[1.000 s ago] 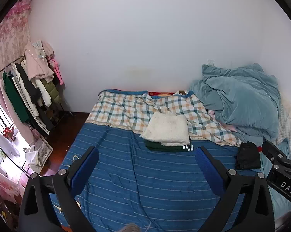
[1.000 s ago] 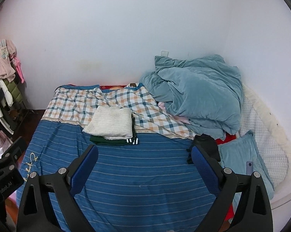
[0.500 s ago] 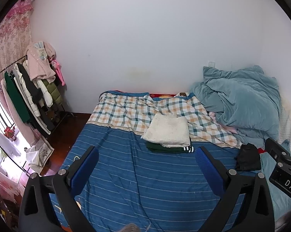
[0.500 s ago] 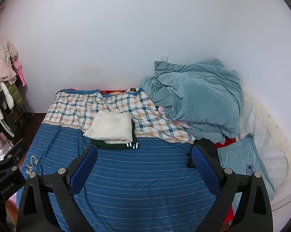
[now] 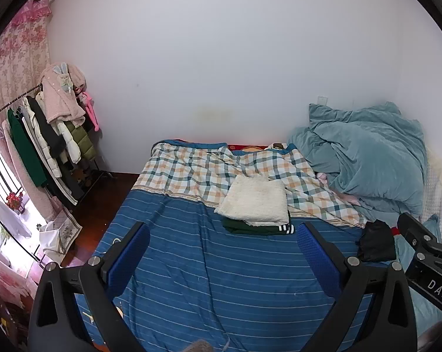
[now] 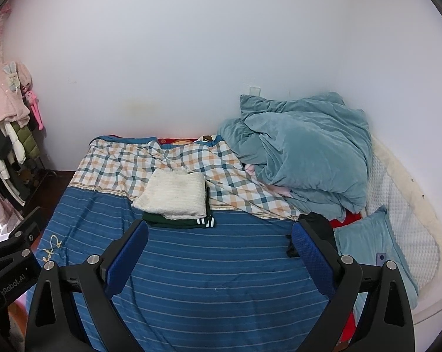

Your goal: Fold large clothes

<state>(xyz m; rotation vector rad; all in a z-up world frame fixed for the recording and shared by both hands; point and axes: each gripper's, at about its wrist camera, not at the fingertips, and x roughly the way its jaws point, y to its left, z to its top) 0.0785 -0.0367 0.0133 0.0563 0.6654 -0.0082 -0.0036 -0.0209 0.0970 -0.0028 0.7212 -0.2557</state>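
A wide stretch of bare blue striped bedspread is seen in front of the folded fluffy white garment, which is stacked on a folded dark green garment. Behind the stack lies a checked sheet; right of it, a crumpled teal quilt. The left claw and right claw are held wide, empty.

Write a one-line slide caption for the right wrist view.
Open right gripper above blue striped bedspread, facing folded white fleece stacked on dark green garment.
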